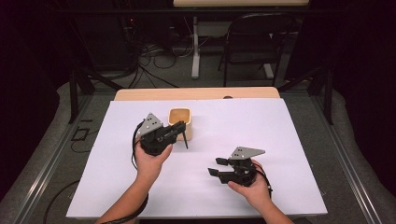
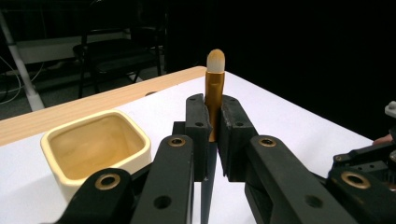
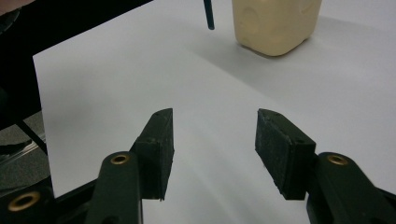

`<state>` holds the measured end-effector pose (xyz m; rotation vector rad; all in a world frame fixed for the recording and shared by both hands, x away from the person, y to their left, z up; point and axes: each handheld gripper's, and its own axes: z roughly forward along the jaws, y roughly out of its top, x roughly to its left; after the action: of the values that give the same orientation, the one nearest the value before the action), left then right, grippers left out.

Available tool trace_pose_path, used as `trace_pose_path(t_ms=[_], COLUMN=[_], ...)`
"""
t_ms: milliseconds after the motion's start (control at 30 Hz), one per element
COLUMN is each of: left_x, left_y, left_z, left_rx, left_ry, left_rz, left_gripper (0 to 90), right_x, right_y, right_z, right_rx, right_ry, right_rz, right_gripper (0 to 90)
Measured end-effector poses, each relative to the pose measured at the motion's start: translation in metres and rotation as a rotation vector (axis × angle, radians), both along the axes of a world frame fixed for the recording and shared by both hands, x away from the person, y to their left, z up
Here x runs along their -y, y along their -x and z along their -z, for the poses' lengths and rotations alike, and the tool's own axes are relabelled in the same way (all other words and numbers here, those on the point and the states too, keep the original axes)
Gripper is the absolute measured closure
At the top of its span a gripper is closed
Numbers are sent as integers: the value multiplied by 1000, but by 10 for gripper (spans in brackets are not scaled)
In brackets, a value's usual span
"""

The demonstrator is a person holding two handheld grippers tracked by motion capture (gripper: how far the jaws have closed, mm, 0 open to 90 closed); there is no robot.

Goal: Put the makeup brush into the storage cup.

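Observation:
My left gripper (image 1: 180,129) is held above the white sheet, just in front of a cream square cup (image 1: 180,120). It is shut on a small brush (image 2: 215,91) with a gold ferrule, a pale rounded tip and a dark handle that points down (image 1: 185,141). In the left gripper view the jaws (image 2: 215,126) clamp the gold part, and the cup (image 2: 95,149) sits empty to the left. My right gripper (image 1: 215,166) hovers low at the near right, open with nothing between its fingers (image 3: 215,149). Its view shows the cup (image 3: 275,23) and the handle's end (image 3: 208,16) farther off.
A white sheet (image 1: 280,140) covers the wooden table (image 1: 140,94). A black folding chair (image 1: 257,42) and a white desk leg (image 1: 195,51) stand on the floor beyond the far edge, among cables. Dark curtains close both sides.

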<state>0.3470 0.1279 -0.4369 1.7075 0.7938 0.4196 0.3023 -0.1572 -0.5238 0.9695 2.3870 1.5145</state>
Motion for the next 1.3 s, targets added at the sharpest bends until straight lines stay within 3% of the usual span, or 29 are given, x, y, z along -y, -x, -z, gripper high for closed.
trace_pose_path(t_ms=[500,833,1300], left_x=[1,1,0], left_y=[-13,-21,-38], left_z=[-23,-32,-39], left_rx=[11,19,27], left_ry=[-11,-14,-17], left_rz=[-4,-15,-71], left_gripper=[835,835,835], right_x=[1,2,1], right_y=[-1,-1,-1], right_z=[0,0,2], right_rx=[0,5,2], right_ry=[-10,-13,-9], right_rz=[7,11,9], right_gripper=[466,466,466])
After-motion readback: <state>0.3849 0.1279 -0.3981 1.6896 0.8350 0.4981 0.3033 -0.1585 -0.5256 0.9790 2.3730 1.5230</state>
